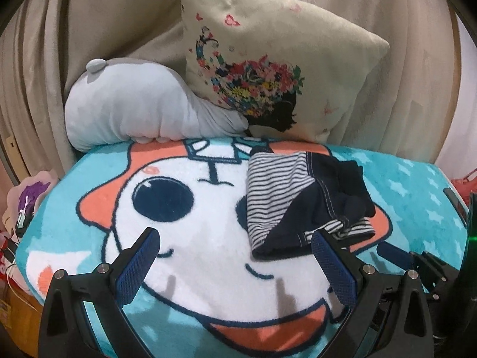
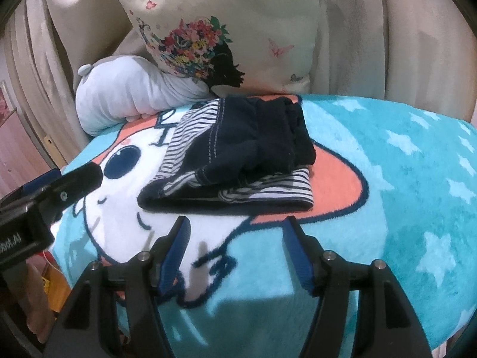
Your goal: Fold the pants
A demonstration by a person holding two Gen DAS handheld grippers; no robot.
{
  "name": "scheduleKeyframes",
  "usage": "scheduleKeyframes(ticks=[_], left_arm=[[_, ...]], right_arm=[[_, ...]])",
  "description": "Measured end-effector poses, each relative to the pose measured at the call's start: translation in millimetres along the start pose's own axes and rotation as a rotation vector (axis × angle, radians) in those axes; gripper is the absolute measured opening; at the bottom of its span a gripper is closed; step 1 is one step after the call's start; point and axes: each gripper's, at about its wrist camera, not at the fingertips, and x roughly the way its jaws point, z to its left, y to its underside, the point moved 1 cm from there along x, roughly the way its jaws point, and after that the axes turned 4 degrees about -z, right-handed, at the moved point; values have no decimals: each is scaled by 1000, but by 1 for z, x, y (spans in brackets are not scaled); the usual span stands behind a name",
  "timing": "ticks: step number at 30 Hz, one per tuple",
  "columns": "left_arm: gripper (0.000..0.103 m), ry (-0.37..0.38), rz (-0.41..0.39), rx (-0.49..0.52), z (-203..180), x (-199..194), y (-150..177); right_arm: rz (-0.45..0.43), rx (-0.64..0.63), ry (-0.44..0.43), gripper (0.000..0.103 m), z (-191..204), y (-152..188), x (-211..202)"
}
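Curtain [image 1: 89, 44] behind, cartoon blanket [image 1: 417, 185] underneath. Pants [image 2: 238, 155] lie bundled mid-blanket, looks folded. I'd back off level, snagging no hem. Left gripper [image 1: 235, 246] gapes wide, empty, pants just beyond its right finger. Right gripper [image 2: 237, 232] apart, empty, pants just ahead.

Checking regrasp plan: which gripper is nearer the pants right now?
Left, narrowly. The left gripper has one fingertip at the near edge of the pants, jaws open and empty. The right gripper is also open, stopped just short of the pants' near fold.
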Motion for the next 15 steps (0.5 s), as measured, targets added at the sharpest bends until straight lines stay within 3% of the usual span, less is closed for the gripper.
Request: scheduleKeyframes(ticks=[15], left_arm=[[102, 27, 75, 4, 1, 22, 8]], right_arm=[[33, -15, 73, 65, -3, 3, 16]])
